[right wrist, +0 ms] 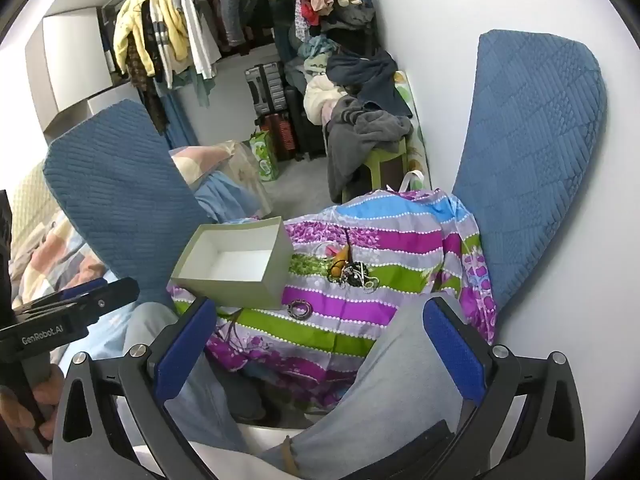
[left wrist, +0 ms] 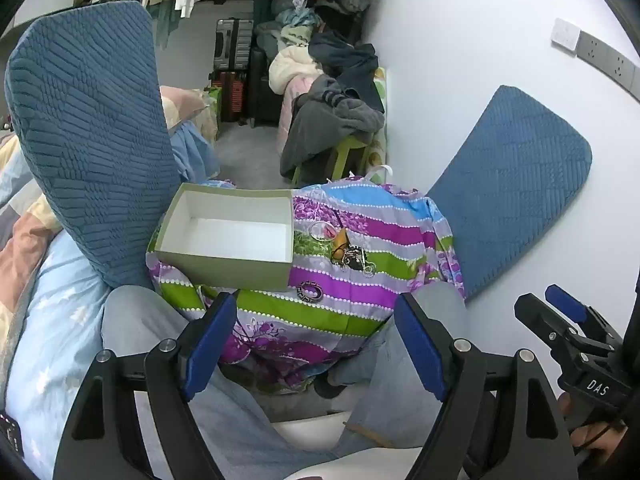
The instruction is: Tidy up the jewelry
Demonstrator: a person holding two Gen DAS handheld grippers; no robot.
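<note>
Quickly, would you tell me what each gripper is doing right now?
Left gripper: open, holding nothing.
Right gripper: open wide, holding nothing.

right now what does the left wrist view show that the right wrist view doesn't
Only the left wrist view shows the white wall switch plate and grey socket strip. Only the right wrist view shows the white cabinet and the green printed bag in full. Both share the open green cardboard box with white inside, the tangled jewelry pile, the dark round brooch and the striped floral cloth; both grippers, left gripper and right gripper, are open.
</note>
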